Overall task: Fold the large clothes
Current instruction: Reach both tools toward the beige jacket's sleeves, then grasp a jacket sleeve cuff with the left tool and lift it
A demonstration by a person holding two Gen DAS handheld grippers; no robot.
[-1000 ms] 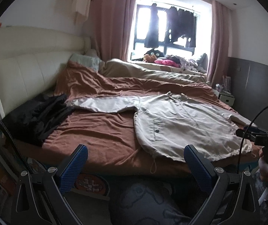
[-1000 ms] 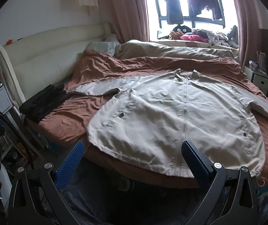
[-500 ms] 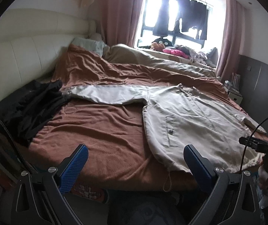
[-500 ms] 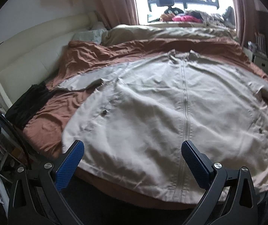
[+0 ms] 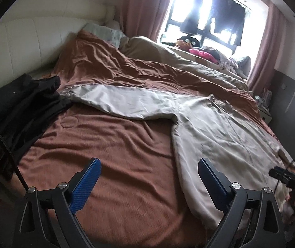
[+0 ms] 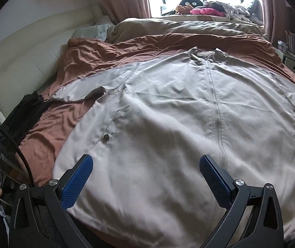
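Garments in black (image 5: 21, 103) lay heaped at the left edge of the bed, touching the cuff of the beige jacket (image 6: 178, 124). The jacket lay flat, zipped, front up on the rust-brown bedspread (image 5: 110, 144), one sleeve stretched left. The left gripper (image 5: 148, 178) hung over bare bedspread, fingers wide apart and empty; the right gripper (image 6: 146, 174) hung over the jacket's near hem, likewise spread.

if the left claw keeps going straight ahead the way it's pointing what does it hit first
Probably the brown bedspread: the open left claw points at bare cover, with the beige jacket just right of its line. Depth is uncertain.
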